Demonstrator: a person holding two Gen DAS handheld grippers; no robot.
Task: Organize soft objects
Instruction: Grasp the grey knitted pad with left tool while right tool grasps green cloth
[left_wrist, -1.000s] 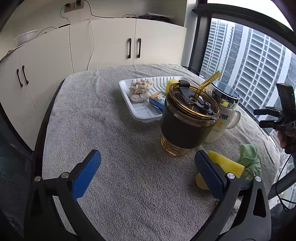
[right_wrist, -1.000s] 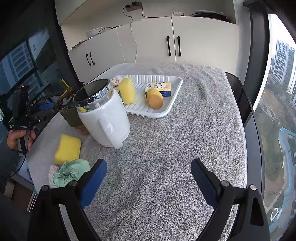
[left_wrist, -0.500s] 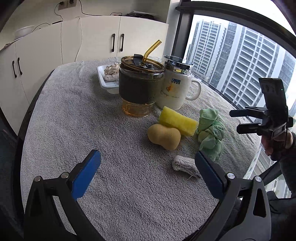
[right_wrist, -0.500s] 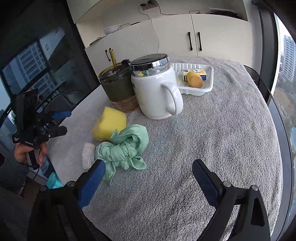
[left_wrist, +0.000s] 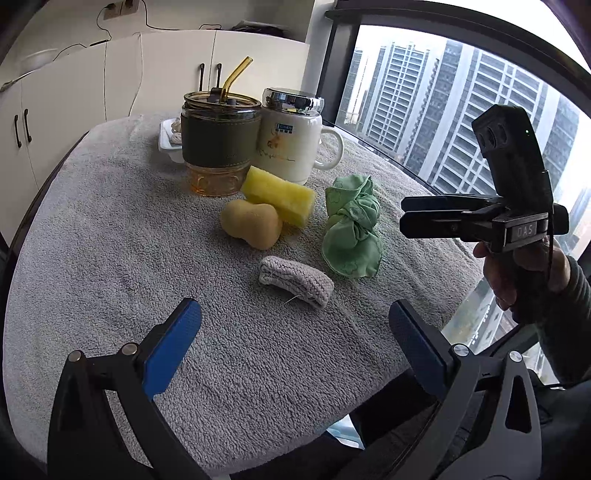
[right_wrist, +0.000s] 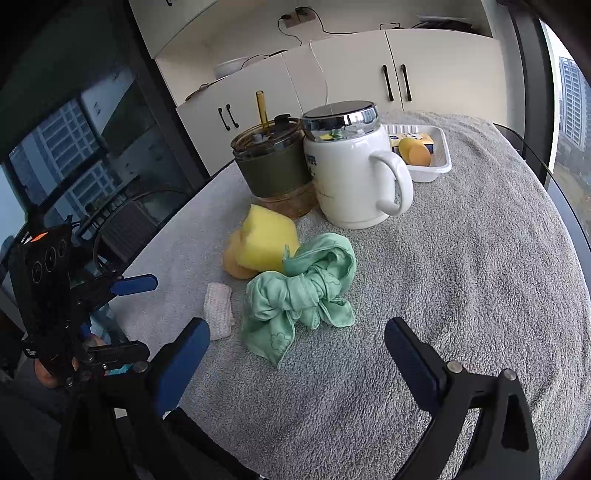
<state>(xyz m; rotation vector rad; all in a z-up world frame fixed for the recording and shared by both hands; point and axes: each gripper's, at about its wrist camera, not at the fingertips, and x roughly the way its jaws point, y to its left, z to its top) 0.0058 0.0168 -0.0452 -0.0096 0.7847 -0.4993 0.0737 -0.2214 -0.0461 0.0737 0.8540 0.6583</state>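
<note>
A knotted green cloth (left_wrist: 352, 229) (right_wrist: 301, 291), a yellow sponge (left_wrist: 279, 194) (right_wrist: 267, 243), a tan peanut-shaped sponge (left_wrist: 253, 223) and a small grey knitted pad (left_wrist: 295, 280) (right_wrist: 219, 310) lie on the grey towel-covered table (left_wrist: 110, 240). My left gripper (left_wrist: 291, 343) is open and empty, just short of the knitted pad. My right gripper (right_wrist: 297, 360) is open and empty, just short of the green cloth. A white tray (right_wrist: 432, 173) at the far end holds more sponges.
A dark tumbler with a straw (left_wrist: 218, 144) and a white lidded mug (left_wrist: 291, 136) stand behind the soft things, in front of the tray. White cabinets (left_wrist: 110, 74) line the back wall. The table edge and a window lie to the right in the left wrist view.
Both grippers have swung from the tray side toward the near group of soft things and moved closer to them. Both stay open and empty.
</note>
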